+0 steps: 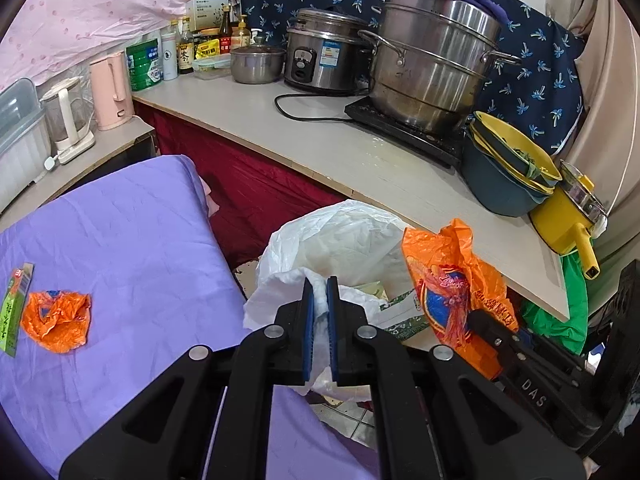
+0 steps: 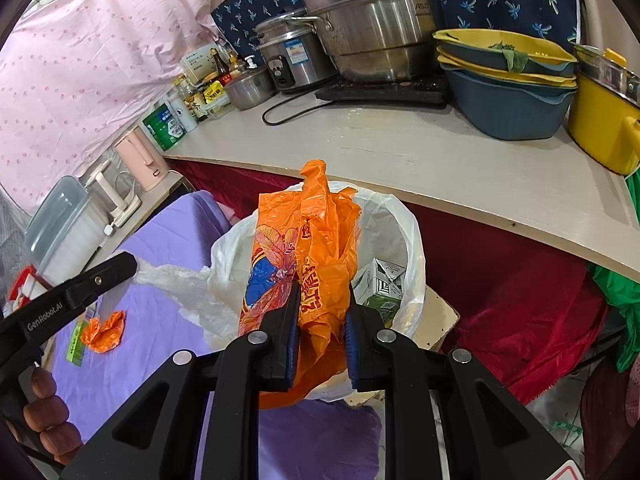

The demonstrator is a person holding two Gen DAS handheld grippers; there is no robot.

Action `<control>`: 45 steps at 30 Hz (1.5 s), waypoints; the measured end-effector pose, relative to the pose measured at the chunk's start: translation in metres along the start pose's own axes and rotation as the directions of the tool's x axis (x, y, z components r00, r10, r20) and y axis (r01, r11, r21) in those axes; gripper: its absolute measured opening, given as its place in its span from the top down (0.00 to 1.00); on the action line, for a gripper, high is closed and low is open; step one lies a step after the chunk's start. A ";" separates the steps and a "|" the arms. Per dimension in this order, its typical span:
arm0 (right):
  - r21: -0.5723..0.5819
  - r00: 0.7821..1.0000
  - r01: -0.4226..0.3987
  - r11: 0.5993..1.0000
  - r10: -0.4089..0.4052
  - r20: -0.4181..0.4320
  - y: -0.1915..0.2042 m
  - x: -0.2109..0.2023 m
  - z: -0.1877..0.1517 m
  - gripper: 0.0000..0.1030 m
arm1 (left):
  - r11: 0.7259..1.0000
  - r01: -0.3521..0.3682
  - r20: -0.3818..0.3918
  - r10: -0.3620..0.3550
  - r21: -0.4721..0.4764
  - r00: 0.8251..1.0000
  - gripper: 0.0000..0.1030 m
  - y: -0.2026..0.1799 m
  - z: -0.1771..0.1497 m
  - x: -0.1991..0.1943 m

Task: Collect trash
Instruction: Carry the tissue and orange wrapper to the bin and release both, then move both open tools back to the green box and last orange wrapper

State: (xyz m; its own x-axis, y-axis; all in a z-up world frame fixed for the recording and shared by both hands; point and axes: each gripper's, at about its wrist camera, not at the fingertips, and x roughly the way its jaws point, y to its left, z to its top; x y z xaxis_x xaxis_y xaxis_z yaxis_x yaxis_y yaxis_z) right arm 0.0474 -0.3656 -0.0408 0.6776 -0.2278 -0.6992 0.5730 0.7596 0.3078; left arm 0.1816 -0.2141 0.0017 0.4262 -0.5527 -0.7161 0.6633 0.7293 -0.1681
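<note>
My left gripper (image 1: 320, 284) is shut on the rim of a white plastic trash bag (image 1: 340, 236), holding it open beside the purple bed. My right gripper (image 2: 322, 292) is shut on a large orange printed plastic bag (image 2: 316, 240) and holds it over the white bag's mouth (image 2: 404, 220); the same orange bag (image 1: 448, 280) and right gripper show in the left wrist view. A green-and-white carton (image 2: 380, 284) lies inside the white bag. A small crumpled orange bag (image 1: 56, 320) and a green packet (image 1: 16, 308) lie on the purple sheet (image 1: 132, 240).
A pale counter (image 1: 320, 140) behind the bag holds a steel steamer pot (image 1: 432, 64), a rice cooker (image 1: 320, 56), stacked blue-and-yellow basins (image 1: 508, 172), a yellow pan (image 1: 568, 220), bottles and a pink kettle (image 1: 110, 88). Red cloth (image 2: 500, 280) hangs under the counter.
</note>
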 end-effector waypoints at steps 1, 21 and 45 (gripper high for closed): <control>0.001 1.000 0.003 1.000 -0.003 -0.005 0.000 0.004 0.001 0.83 | 1.000 0.009 -0.006 -0.009 -0.004 1.000 0.95 0.000 0.002 0.005; 0.021 0.999 0.015 1.000 -0.015 0.031 0.006 0.008 0.016 0.54 | 0.999 0.003 -0.036 -0.004 -0.036 0.999 0.55 0.004 0.011 0.027; -0.096 0.995 -0.069 0.993 0.075 0.063 0.095 -0.043 -0.005 0.48 | 0.979 -0.114 0.039 0.122 -0.169 0.992 0.55 0.104 -0.019 -0.065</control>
State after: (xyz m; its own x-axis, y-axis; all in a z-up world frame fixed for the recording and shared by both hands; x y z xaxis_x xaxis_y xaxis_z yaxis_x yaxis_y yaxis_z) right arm 0.0706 -0.2808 0.0154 0.7464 -0.2078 -0.6322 0.4780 0.8284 0.2920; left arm 0.2107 -0.0946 0.0179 0.5276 -0.4747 -0.7045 0.4969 0.8451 -0.1972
